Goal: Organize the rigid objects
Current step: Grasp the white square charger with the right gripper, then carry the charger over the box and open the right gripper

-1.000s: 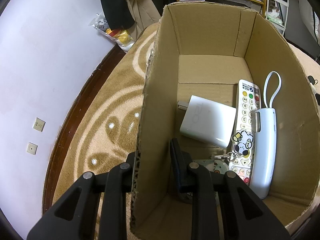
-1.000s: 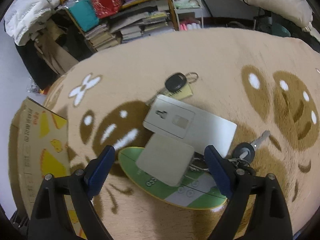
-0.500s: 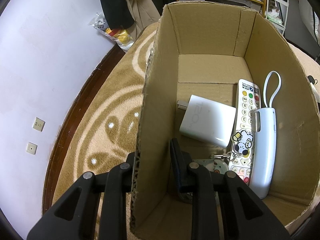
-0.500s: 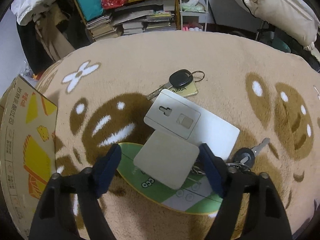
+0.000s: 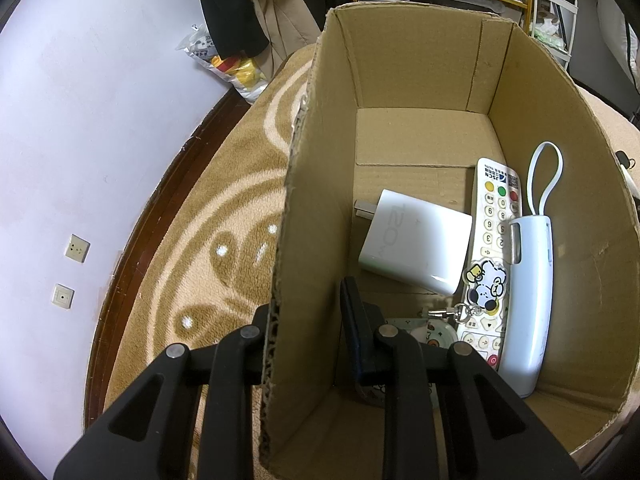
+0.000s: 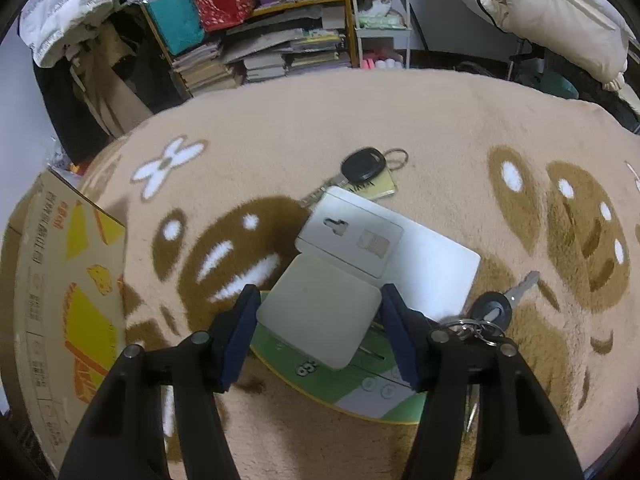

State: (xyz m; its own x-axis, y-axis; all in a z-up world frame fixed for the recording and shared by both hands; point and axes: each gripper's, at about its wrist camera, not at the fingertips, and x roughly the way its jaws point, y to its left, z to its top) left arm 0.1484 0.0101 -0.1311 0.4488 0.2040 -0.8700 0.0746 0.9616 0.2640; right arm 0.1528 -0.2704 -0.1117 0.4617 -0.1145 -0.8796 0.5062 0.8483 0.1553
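My left gripper (image 5: pixel 306 320) straddles the left wall of the open cardboard box (image 5: pixel 304 240), one finger outside and one inside, shut on the wall. In the box lie a white charger (image 5: pixel 416 244), a white remote (image 5: pixel 494 220), a pale blue device with a loop (image 5: pixel 528 296) and a cartoon keychain (image 5: pixel 484 286). On the rug, my right gripper (image 6: pixel 318 300) is open around a small grey square card (image 6: pixel 320 312), its blue pads (image 6: pixel 240 320) close beside the card's edges. The card lies on a white card holder (image 6: pixel 352 236) and a green oval item (image 6: pixel 360 392).
A black key with a yellow tag (image 6: pixel 362 166) lies beyond the cards, and a key bunch (image 6: pixel 492 312) sits by my right finger. The box's printed outer side (image 6: pixel 60 280) is at the left. Shelves of books and bags (image 6: pixel 260 52) stand past the rug.
The right gripper has come down and forward over the grey card, and its fingers have narrowed around it. The left gripper and the box have not moved.
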